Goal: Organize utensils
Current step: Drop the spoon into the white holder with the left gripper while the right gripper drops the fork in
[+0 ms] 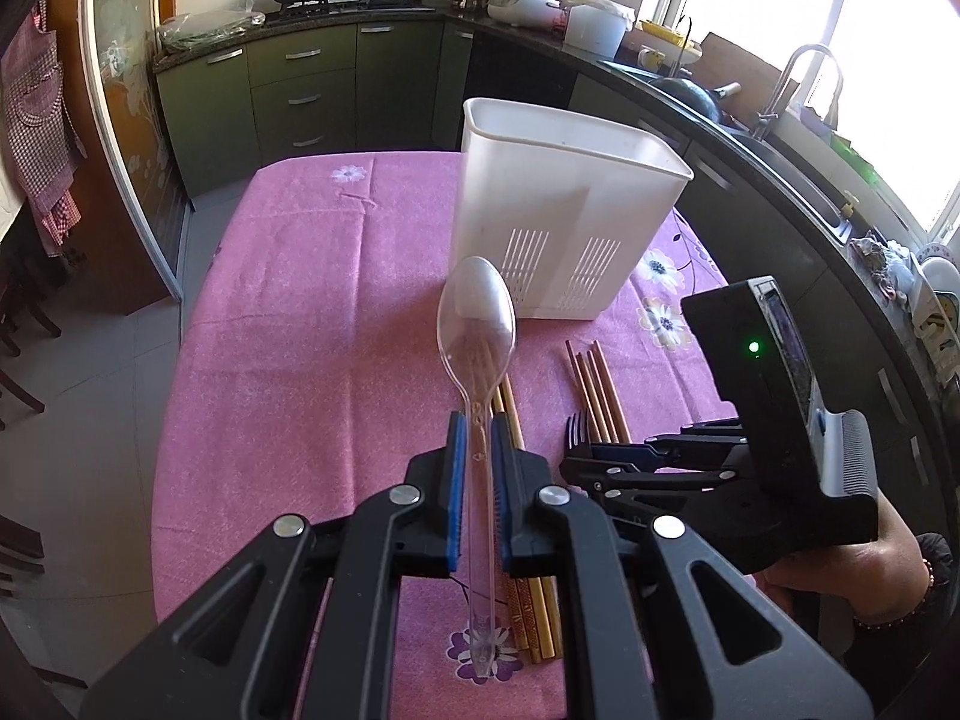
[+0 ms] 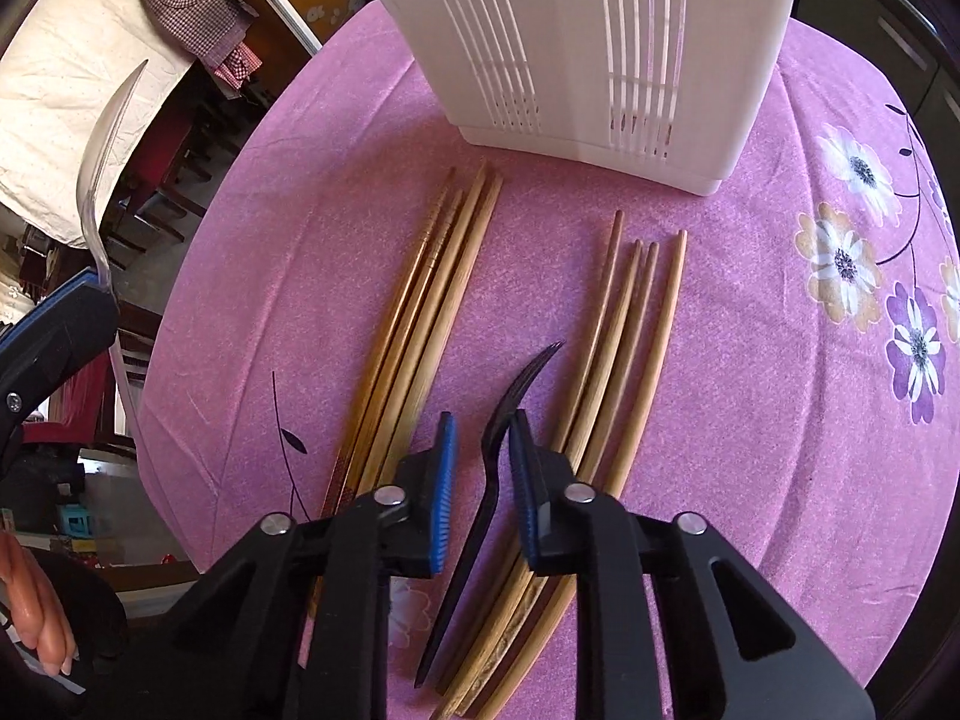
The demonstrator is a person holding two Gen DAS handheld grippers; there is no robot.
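My left gripper (image 1: 478,426) is shut on a clear plastic spoon (image 1: 477,324), bowl pointing forward, held above the table in front of the white slotted utensil holder (image 1: 564,222). The spoon also shows at the left edge of the right wrist view (image 2: 99,162). My right gripper (image 2: 483,426) is partly open around a black plastic fork (image 2: 480,498); the fork leans on the right finger, with a gap to the left one. Two bundles of wooden chopsticks lie on the pink cloth: a left bundle (image 2: 420,312) and a right bundle (image 2: 624,324). The holder (image 2: 600,48) stands just beyond them.
The table has a pink flowered cloth (image 1: 300,300). The right gripper's body (image 1: 774,420) is close to the right of my left gripper. Dark kitchen counters (image 1: 750,138) with a sink run along the right. Chairs stand left of the table (image 2: 150,216).
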